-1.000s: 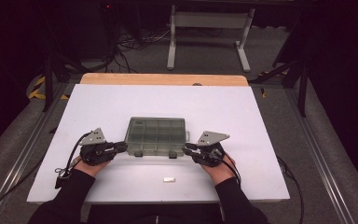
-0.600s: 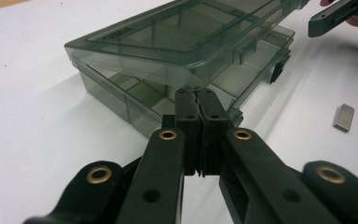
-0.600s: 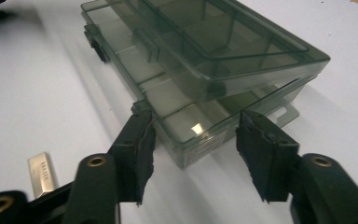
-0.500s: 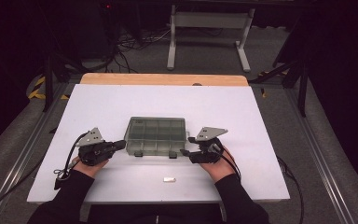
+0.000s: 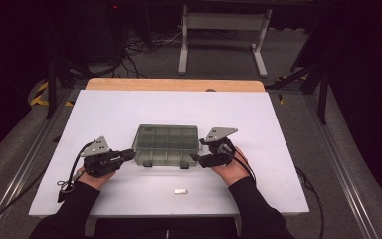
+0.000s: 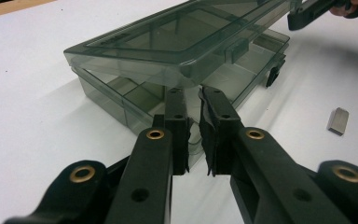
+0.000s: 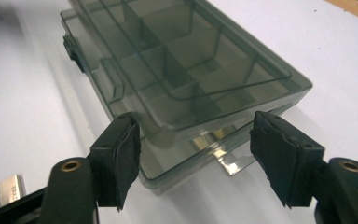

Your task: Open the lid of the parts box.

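Since a second ago, the right claw [image 5: 197,158] has been opening its jaws and is now standing apart around the compartment box's [image 5: 165,145] corner. Across from it, the left claw [image 5: 129,154] is sitting nearly together against the box's other end on the white worktop [image 5: 278,129]. Lifting the loosened lid [image 6: 177,37] evenly while bracing the base looks wisest.
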`<state>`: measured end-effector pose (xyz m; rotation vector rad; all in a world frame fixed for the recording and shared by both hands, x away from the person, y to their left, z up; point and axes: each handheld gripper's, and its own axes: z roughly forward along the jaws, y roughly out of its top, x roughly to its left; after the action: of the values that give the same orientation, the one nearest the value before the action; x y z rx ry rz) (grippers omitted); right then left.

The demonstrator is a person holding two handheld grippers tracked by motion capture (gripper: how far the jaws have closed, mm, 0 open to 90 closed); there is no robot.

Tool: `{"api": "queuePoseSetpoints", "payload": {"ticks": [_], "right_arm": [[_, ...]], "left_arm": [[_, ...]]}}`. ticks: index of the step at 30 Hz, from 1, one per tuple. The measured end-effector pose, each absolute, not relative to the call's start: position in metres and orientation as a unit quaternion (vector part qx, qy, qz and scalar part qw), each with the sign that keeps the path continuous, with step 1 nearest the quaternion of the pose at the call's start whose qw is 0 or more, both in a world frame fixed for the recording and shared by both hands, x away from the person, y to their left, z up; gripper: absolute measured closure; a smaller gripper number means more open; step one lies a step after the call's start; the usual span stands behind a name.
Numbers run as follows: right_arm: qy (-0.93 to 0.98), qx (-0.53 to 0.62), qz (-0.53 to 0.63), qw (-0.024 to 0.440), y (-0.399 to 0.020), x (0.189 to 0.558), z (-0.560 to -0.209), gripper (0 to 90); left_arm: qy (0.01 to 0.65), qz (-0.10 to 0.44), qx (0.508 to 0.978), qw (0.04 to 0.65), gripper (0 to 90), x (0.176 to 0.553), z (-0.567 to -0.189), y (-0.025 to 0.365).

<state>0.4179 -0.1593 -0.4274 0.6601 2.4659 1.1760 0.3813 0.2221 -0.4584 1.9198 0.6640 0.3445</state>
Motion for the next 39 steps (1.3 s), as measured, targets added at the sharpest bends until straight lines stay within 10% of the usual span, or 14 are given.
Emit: {"api": "queuePoseSetpoints", "payload": {"ticks": [28, 39], "right_arm": [[0.854, 0.224, 0.429, 0.19, -0.154, 0.455, -0.376, 34.5], [0.848, 0.239, 0.431, 0.193, -0.156, 0.477, -0.364, 43.8]], "left_arm": [[0.275, 0.128, 0.777, 0.552, 31.3, 0.382, -0.455, 0.231], [0.274, 0.136, 0.769, 0.562, 25.1, 0.38, -0.454, 0.234]]}}
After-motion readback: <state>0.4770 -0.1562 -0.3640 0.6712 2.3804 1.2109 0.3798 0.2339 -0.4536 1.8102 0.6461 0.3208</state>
